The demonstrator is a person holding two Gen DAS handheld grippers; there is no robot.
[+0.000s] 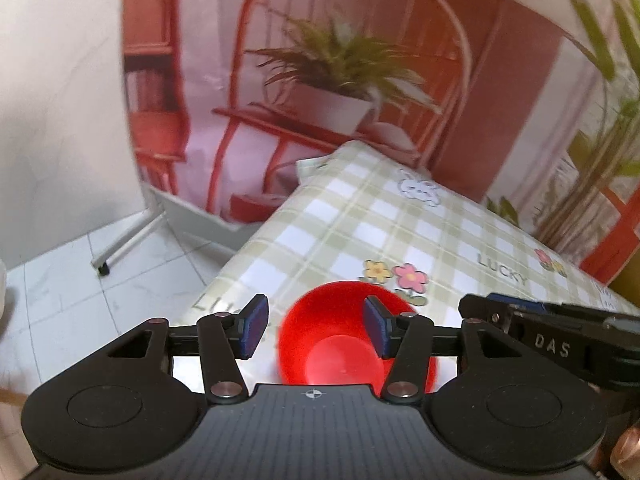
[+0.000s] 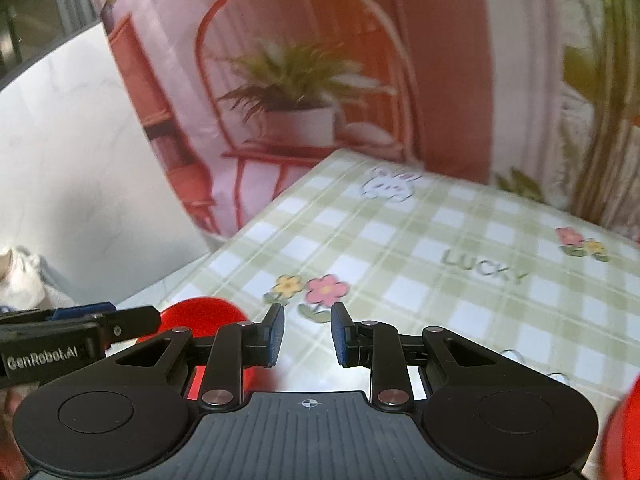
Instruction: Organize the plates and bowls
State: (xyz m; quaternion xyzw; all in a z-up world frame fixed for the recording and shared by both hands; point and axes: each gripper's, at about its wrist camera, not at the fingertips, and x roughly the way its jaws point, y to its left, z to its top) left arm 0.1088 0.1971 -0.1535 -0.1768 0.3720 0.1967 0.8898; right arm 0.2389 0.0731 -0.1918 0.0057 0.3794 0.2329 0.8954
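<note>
A red bowl (image 1: 340, 344) sits upright on the checked tablecloth (image 1: 400, 232) near the table's front left corner. My left gripper (image 1: 316, 330) is open, with its right finger over the bowl's inside and its left finger outside the left rim, just above the bowl. The bowl also shows in the right wrist view (image 2: 200, 316), to the left of my right gripper (image 2: 308, 334), which is open and empty above the cloth. A second red object (image 2: 624, 440) is cut off at the lower right edge of the right wrist view. The right gripper shows in the left wrist view (image 1: 540, 320), at the right.
The table's left edge (image 1: 240, 252) drops to a white tiled floor (image 1: 100, 288). A printed backdrop (image 1: 320, 80) on a white stand with a wheeled foot (image 1: 104, 268) stands behind the table. A white wall (image 1: 60, 100) is to the left.
</note>
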